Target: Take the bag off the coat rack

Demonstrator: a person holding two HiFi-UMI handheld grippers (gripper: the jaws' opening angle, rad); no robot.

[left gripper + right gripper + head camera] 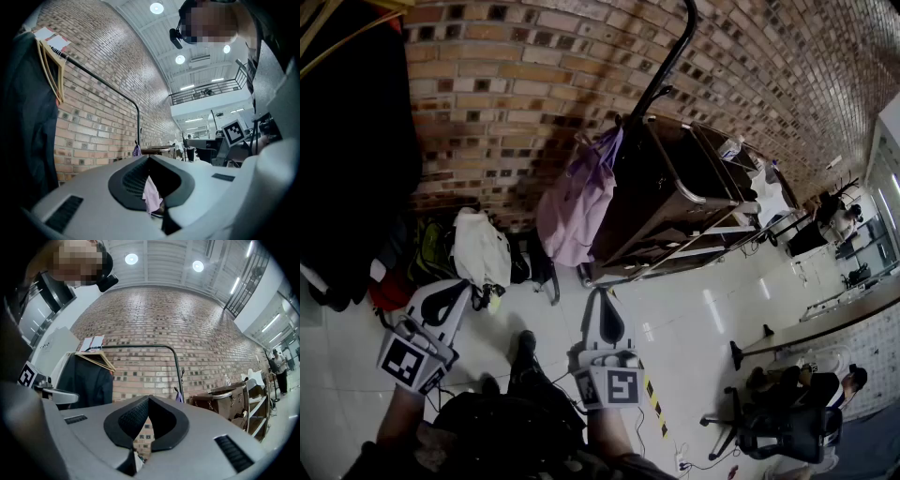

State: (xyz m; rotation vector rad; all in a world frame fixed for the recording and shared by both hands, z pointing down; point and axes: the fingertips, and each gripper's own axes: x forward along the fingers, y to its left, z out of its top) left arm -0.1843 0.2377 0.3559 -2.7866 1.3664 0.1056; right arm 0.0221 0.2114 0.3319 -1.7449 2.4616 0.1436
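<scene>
A lilac bag (pixel 575 202) hangs by its strap from the right end of the black coat rack (pixel 670 58), against the brick wall. Both grippers are low, near the person's body, well short of the bag. My left gripper (pixel 455 293) is shut and holds nothing. In the left gripper view the bag (pixel 151 197) shows through the gap behind its closed jaw tips. My right gripper (pixel 602 296) is also shut and holds nothing. It points towards the bag's lower edge. In the right gripper view only the bag's purple top (pixel 178 395) shows beside the rack post (pixel 177 371).
A dark jacket (pixel 352 141) on a wooden hanger fills the rack's left side. A brown metal-framed cart (pixel 675 192) stands right beside the bag. A white bag (pixel 483 248) and a green backpack (pixel 431 251) lie on the floor below. An office chair (pixel 787 427) and seated people are at the right.
</scene>
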